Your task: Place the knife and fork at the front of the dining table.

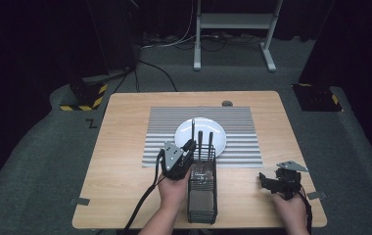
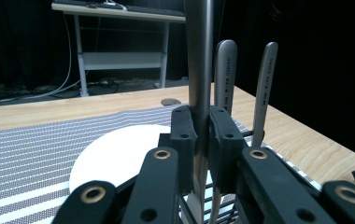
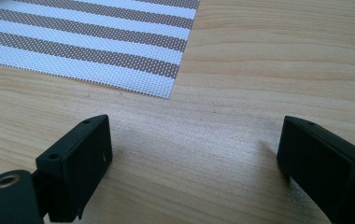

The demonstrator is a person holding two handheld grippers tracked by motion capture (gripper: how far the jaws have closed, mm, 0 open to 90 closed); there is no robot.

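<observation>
since the left tongs (image 2: pixel 201 135) pinch an upright utensil handle (image 2: pixel 199 51) above the wire caddy (image 1: pixel 202 193), a lift would run straight up its long axis. the right tongs (image 3: pixel 192 154) rest spread on the counter (image 3: pixel 259 56), well apart

A: Lighting? 
B: The table (image 1: pixel 125 196) is lit evenly from overhead, the room around it nearly black. Soft shadows only; mild glare on the white plate (image 1: pixel 184 134).

A: Sharpness? 
B: High view is soft and low in detail. In the left gripper view the near handle (image 2: pixel 199 56) is blurred. The right gripper view is crisp on the wood grain, and the mat (image 3: pixel 96 42) is sharp.
</observation>
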